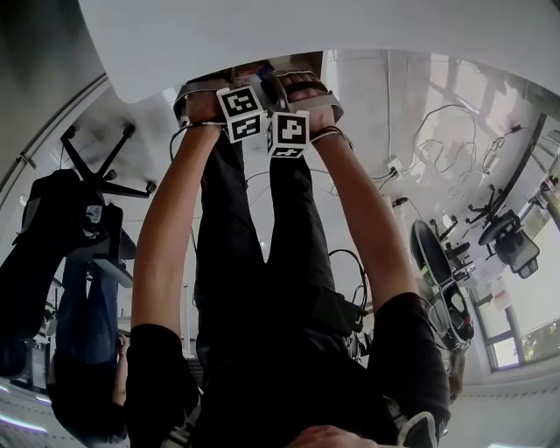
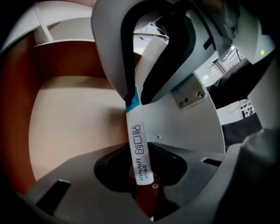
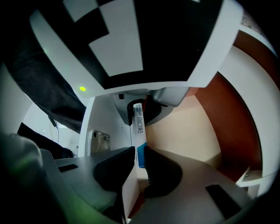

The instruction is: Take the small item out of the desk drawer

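The white flat desk top lies beyond both grippers in the head view, and they reach in just under its edge. Around their tips is the open drawer with red-brown wooden walls and a pale beige bottom. The person's two bare forearms run up to the marker cubes, which sit close side by side.

The right gripper has its jaws closed tight on the blue end of the narrow white paper strip with dark print. The strip is held above the drawer bottom and reaches from one gripper to the other (its printed face looks toward the left gripper's camera). The left gripper has its jaws about half apart, with the white end of the strip between them. A thin gap shows beside the strip, so the pads do not press on it.
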Available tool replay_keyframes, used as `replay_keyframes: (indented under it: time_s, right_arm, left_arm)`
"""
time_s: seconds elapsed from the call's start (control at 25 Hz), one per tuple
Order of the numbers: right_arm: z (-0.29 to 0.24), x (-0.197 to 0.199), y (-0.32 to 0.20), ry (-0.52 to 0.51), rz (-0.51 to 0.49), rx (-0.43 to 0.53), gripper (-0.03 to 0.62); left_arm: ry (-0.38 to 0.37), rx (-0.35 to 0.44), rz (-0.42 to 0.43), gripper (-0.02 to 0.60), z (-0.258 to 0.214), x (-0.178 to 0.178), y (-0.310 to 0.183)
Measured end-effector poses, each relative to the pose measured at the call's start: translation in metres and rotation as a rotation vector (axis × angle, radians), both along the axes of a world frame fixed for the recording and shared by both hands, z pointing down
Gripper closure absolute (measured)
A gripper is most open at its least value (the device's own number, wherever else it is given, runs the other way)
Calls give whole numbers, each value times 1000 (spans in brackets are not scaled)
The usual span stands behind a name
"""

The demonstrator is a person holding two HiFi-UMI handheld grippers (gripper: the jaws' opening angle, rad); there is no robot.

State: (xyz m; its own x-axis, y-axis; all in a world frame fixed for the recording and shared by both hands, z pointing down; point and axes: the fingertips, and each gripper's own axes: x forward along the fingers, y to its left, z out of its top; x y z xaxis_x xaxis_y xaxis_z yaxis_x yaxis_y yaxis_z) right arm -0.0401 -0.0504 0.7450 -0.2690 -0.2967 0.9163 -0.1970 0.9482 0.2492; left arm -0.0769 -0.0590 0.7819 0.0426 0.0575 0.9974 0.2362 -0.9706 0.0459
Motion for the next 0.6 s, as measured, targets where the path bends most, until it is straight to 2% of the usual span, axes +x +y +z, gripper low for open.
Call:
replay_keyframes:
  time_s: [0.12, 0.32, 0.48, 0.6]
  right_arm:
    - [0, 1, -1, -1, 9, -2, 510]
    - [-10, 11, -1, -10, 68, -12, 493]
    - [-35, 21, 0, -36, 136, 6, 490]
    - [-72, 28, 5, -77, 191, 41, 490]
  left_arm:
    - [9, 6, 1, 488, 1, 1, -1]
    - [45, 33, -43, 509, -11, 6, -7]
    - [35, 55, -41, 512, -28, 5, -6]
    - [46, 108, -82, 512, -56, 5, -1]
